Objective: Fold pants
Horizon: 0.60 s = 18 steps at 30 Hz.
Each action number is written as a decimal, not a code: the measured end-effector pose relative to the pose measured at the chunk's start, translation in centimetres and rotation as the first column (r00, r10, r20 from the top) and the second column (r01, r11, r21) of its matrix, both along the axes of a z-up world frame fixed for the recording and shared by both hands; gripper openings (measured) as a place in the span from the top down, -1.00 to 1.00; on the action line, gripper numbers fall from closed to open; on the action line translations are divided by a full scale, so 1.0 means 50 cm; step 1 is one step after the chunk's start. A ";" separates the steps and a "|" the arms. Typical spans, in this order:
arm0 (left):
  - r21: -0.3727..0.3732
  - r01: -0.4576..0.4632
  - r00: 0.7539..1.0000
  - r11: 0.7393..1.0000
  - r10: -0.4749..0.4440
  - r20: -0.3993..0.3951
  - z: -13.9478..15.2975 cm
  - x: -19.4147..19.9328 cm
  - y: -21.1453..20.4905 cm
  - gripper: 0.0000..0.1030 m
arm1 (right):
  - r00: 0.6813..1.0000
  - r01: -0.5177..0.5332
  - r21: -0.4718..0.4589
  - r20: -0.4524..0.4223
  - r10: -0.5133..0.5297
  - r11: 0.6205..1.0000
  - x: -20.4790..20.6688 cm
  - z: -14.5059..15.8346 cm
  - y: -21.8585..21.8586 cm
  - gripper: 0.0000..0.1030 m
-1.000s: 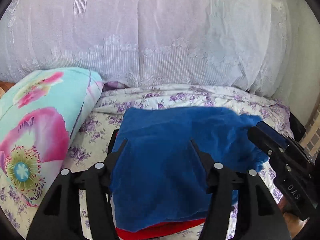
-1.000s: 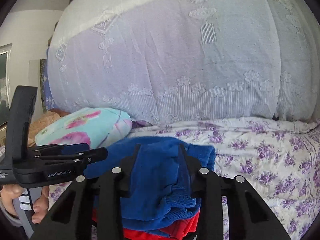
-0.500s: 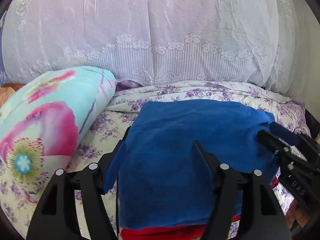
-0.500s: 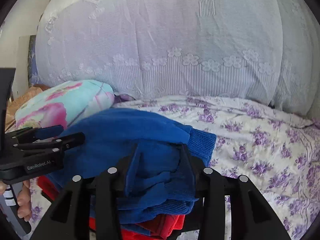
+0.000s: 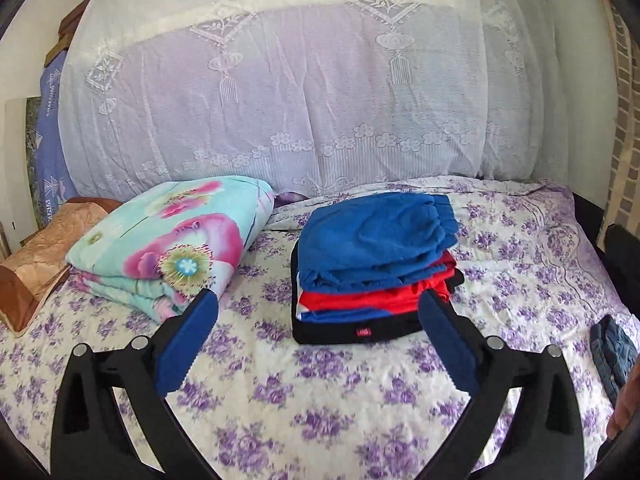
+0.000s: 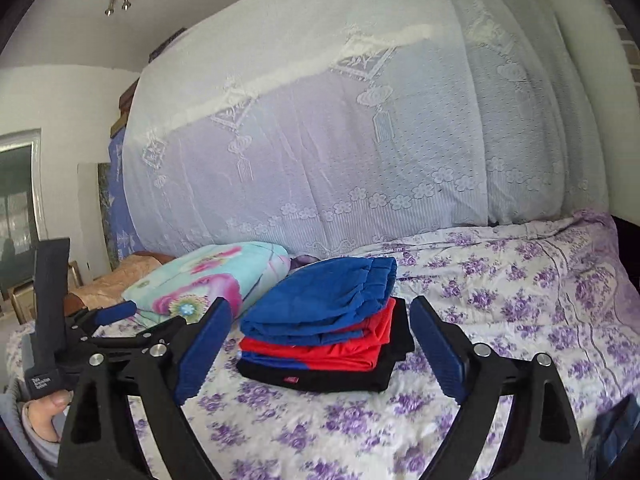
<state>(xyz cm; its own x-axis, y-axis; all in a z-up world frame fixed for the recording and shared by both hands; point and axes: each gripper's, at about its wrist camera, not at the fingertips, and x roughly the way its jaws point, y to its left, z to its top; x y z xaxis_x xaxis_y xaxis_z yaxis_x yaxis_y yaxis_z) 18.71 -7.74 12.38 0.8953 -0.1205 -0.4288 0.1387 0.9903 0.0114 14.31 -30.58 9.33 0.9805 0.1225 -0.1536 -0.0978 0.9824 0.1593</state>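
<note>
**Folded blue pants top a stack on a flowered bed**

The folded blue pants (image 5: 376,236) lie on top of a neat stack of clothes in the middle of the bed, their gathered waistband turned toward the far right. Beneath them sit a red garment (image 5: 372,296) and, at the bottom, a black garment (image 5: 356,330) with a small red tag. The stack rests on the purple-flowered bedsheet (image 5: 320,392), just right of a folded turquoise floral blanket (image 5: 172,240); a tan pillow (image 5: 36,256) lies at the far left. A white lace cover (image 5: 312,96) drapes the large mound behind.

The left gripper (image 5: 318,308) hangs in front of the stack, its blue-padded fingers (image 5: 186,340) spread wide and holding nothing. The right gripper (image 6: 320,316) is likewise wide open and empty, its fingers framing the stack without touching it. In the right wrist view the left gripper shows at the left edge, held by the person's left hand (image 6: 44,412). A piece of dark denim (image 5: 614,352) lies at the bed's near right edge.
</note>
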 end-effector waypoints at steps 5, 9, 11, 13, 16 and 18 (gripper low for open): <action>0.009 0.003 1.000 1.000 -0.003 0.025 0.006 -0.149 0.015 -0.90 | 0.998 -0.011 0.033 0.061 0.009 0.999 -0.191 0.023 -0.007 -0.93; 0.022 0.007 0.998 1.000 -0.009 0.063 0.033 -0.242 0.023 -0.90 | 0.989 -0.039 0.033 0.147 0.033 0.999 -0.317 0.082 -0.009 -0.92; 0.038 0.004 0.997 0.999 -0.007 0.082 0.046 -0.277 0.025 -0.90 | 0.988 -0.054 0.025 0.146 0.049 0.998 -0.359 0.110 -0.010 -0.93; 0.040 -0.003 0.996 0.999 -0.001 0.093 0.056 -0.306 0.028 -0.90 | 0.991 -0.071 0.013 0.112 0.069 0.997 -0.388 0.120 -0.005 -0.93; 0.012 0.003 0.995 1.000 -0.005 0.095 0.058 -0.341 0.034 -0.90 | 0.997 -0.050 -0.026 0.050 0.051 0.998 -0.414 0.094 0.013 -0.93; -0.008 0.004 0.996 1.000 -0.003 0.093 0.051 -0.362 0.037 -0.90 | 0.999 -0.035 -0.044 0.012 0.035 0.998 -0.423 0.060 0.027 -0.93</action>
